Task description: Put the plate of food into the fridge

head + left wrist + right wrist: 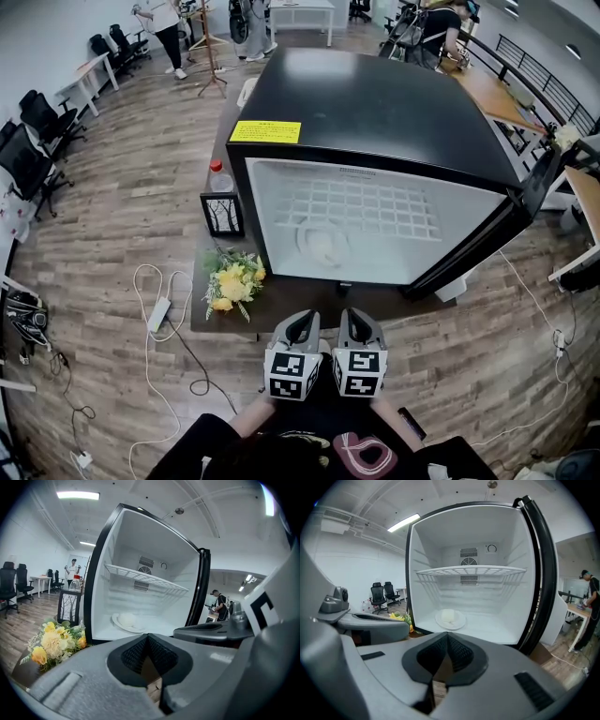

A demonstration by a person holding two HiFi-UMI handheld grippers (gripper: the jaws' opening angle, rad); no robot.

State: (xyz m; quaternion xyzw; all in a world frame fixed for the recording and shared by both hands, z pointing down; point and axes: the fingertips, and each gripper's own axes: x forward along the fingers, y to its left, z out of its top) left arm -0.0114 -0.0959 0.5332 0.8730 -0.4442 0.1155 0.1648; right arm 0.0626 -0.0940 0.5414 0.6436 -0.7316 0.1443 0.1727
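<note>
A wood-plank floor [112,206] holds black office chairs [33,141] (lined along a white wall [37,33]) under ceiling strip lights [78,495].

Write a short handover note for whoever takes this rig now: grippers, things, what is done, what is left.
Left gripper: shut, empty, in front of the fridge.
Right gripper: shut, empty, beside the left one.
Plate with food: on the fridge floor, under the shelf.
Done: the plate is inside the fridge.
Left: the door stands open; closing it is probably the next step.
</note>
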